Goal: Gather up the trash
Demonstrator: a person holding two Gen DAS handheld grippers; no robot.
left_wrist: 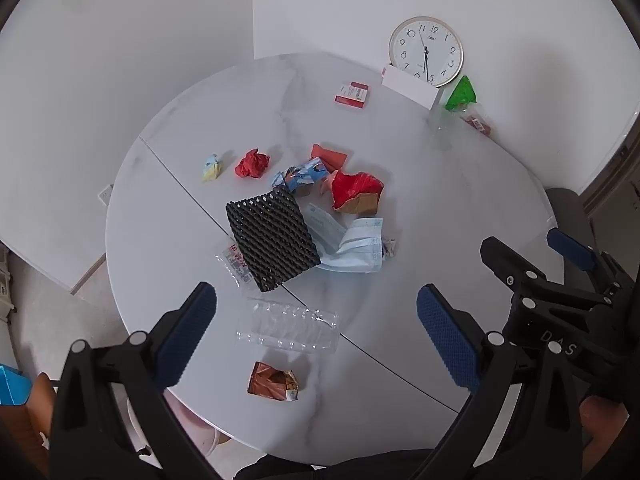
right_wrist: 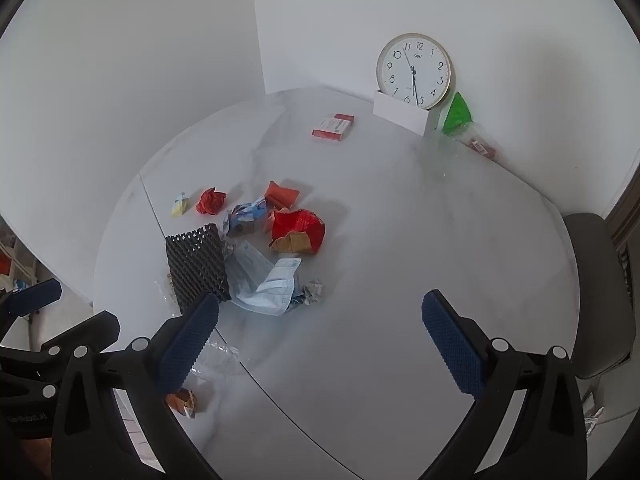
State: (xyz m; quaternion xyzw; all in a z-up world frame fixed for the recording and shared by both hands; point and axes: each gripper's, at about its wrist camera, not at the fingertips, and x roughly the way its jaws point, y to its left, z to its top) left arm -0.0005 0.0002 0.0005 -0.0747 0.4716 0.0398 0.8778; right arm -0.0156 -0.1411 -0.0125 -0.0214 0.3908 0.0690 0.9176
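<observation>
Right now I see the round white marble table with litter heaped mid-top: a black foam mesh sleeve lying over a pale blue face mask, beside a crumpled red plastic bag. Nearer me lie a clear plastic tray and a brown snack wrapper. My left gripper and right gripper both hover spread wide, grasping nothing.

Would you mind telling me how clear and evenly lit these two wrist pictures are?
Left wrist view: sharp, soft even light, short shadows beside the crumpled red paper ball; fisheye bends the round white marble table. Right wrist view: hazier, washed out, round white wall clock still readable.
</observation>
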